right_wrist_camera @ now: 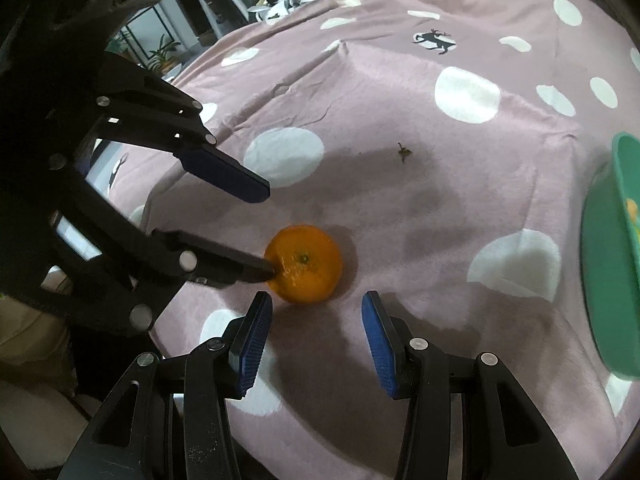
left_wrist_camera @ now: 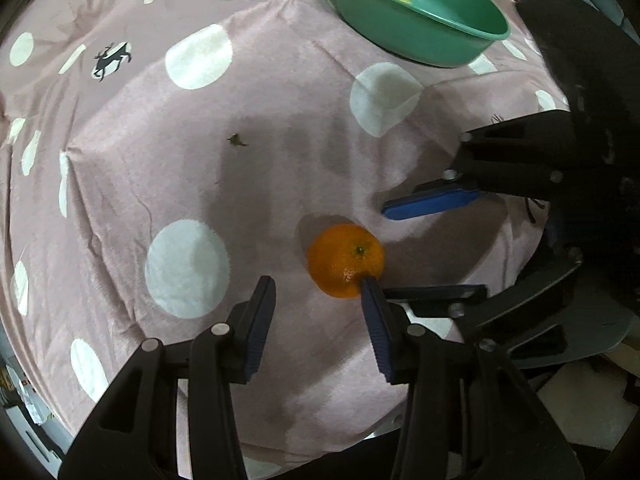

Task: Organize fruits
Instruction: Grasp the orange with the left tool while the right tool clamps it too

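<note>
One orange (left_wrist_camera: 346, 260) lay on the dotted blanket (left_wrist_camera: 280, 100); one green basin (left_wrist_camera: 420, 12) stood apart. Left gripper (left_wrist_camera: 318, 290) and right gripper (right_wrist_camera: 316, 306) gaped wide, holding nothing.

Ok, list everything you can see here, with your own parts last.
orange: one, orange, on the cloth, in front of both grippers; one left finger touches it.
bowl: one, green, at the far side of the cloth; small red and yellow bits inside, too small to name.
cloth: one, pink with white dots and dark deer prints, spread under everything.
stem scrap: one, dark green, on the cloth beyond the orange.
potted plant: one, green, in the background.
left gripper: black with blue pads, open.
right gripper: black with blue pads, open, just short of the orange.
</note>
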